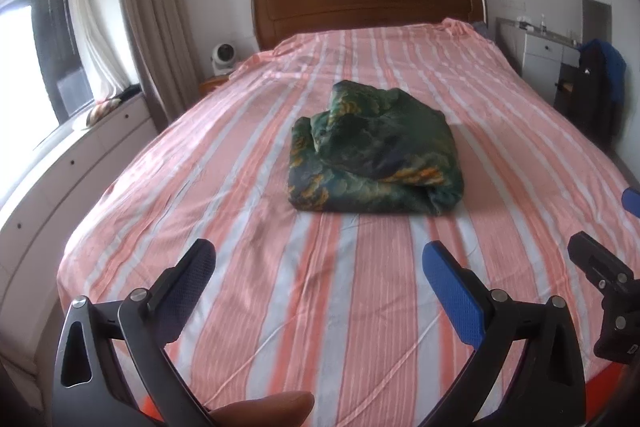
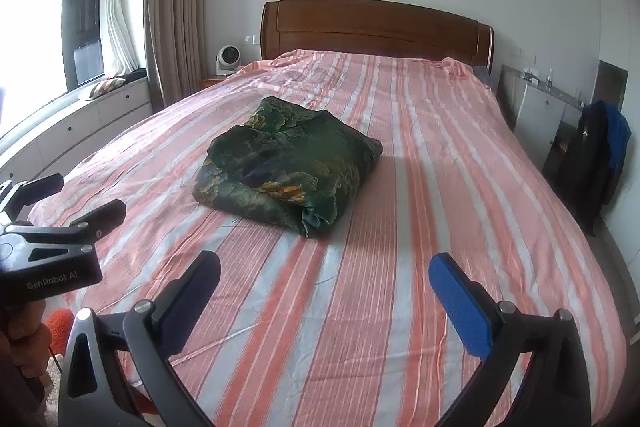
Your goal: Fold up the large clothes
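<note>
**Green garment lies bundled mid-bed, both grippers back and empty**

The garment [image 1: 374, 151], dark green with a gold pattern, sits in a thick, loosely folded bundle near the middle of the bed [image 1: 280, 307], on a pink-and-white striped sheet. Its near edge is a rolled fold; the top layer is lumpy and skewed, with a raised flap toward the headboard [image 1: 368, 7].

The left gripper [image 1: 320, 267] hangs over the foot of the bed with its fingers wide apart, holding nothing. The right gripper [image 2: 324, 279] is likewise spread and empty, just beside the left, both well short of the bundle.

Whether the fold is meant to be finished or tidied cannot be told. If it is to be improved, each gripper would do best to approach a separate near corner, pinch all layers together rather than only the top one, and lift evenly so the bundle does not slump. The slippery-looking cloth will likely slide, so low, slow pulls across the sheet suit it.
</note>
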{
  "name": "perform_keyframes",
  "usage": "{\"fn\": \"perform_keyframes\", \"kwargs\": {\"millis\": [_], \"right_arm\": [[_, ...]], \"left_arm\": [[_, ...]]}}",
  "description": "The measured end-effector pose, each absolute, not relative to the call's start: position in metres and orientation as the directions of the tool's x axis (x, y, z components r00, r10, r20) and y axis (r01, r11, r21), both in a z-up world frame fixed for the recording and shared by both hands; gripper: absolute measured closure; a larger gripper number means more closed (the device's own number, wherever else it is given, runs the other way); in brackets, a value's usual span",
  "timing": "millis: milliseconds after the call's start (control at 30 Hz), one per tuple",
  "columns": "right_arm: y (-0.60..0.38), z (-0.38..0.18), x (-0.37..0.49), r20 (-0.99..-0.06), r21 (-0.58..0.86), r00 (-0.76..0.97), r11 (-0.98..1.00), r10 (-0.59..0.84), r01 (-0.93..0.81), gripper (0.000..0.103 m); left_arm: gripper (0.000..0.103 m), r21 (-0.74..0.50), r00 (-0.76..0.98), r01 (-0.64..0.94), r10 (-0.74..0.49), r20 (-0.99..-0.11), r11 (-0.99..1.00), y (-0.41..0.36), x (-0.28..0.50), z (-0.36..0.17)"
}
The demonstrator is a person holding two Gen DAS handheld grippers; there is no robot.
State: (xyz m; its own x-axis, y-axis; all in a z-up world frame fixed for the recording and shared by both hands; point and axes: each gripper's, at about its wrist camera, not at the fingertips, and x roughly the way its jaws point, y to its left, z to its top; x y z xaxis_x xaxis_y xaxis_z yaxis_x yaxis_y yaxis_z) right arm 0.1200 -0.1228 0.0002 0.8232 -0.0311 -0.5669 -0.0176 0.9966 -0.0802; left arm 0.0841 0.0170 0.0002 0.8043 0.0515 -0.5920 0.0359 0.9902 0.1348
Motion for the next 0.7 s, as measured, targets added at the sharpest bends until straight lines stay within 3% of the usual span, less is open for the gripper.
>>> {"fn": "perform_keyframes", "kwargs": {"millis": [700], "right_arm": [[-0.091, -0.018, 0.084, -0.676, -0.044, 0.736, 0.999, -0.037, 0.010, 0.000]], "left_arm": [[0.000, 0.127, 0.770, 0.108, -0.002, -0.638, 0.986, 0.015, 0.051, 0.002]]}}
